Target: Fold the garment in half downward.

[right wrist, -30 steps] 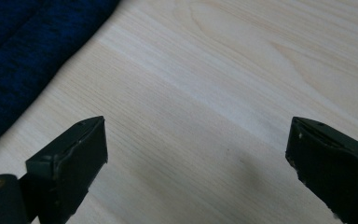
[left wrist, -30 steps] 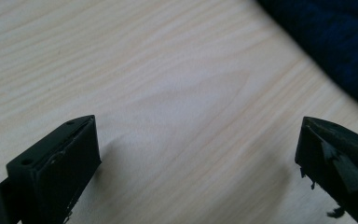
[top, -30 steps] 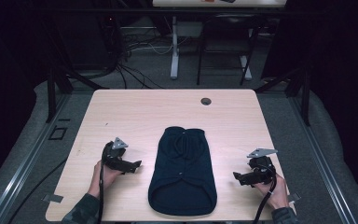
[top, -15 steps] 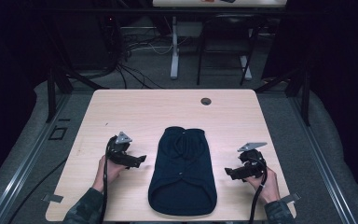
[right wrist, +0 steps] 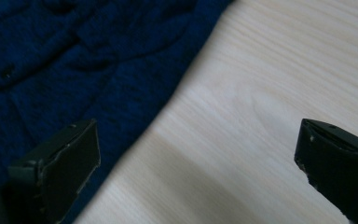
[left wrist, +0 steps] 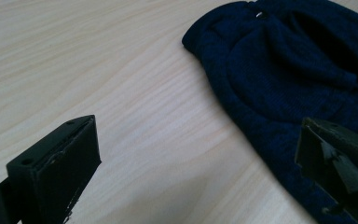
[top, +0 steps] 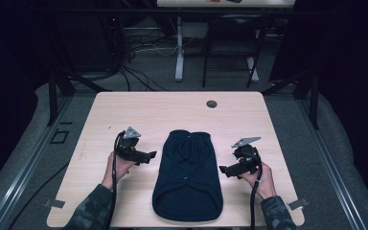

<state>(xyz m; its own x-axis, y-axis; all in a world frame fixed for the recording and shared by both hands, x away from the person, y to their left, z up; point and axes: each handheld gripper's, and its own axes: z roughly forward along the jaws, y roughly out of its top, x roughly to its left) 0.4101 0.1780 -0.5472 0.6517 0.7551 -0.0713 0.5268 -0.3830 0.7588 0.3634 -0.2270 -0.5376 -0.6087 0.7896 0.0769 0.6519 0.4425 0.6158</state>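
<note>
A dark navy knitted garment (top: 187, 175) lies flat in the middle of the near half of the wooden table (top: 172, 110). My left gripper (top: 151, 155) hovers just left of it, jaws open and pointing at its left edge. In the left gripper view the garment (left wrist: 298, 60) spreads from under the right jaw, and the left gripper (left wrist: 198, 163) holds nothing. My right gripper (top: 223, 169) sits just right of the garment, pointing at it. Its jaws have just been opening and stand wide. In the right gripper view the right gripper (right wrist: 198, 163) spans the garment (right wrist: 74, 60) edge and bare wood, gripping nothing.
A small round dark grommet (top: 212, 103) sits near the table's far edge. Behind the table, cables (top: 139, 48) and another desk's legs (top: 179, 52) stand on the grey floor. Metal rails (top: 24, 167) run along both sides of the table.
Both grippers have moved inward toward the garment and a little away from the front edge. The garment has not moved.
</note>
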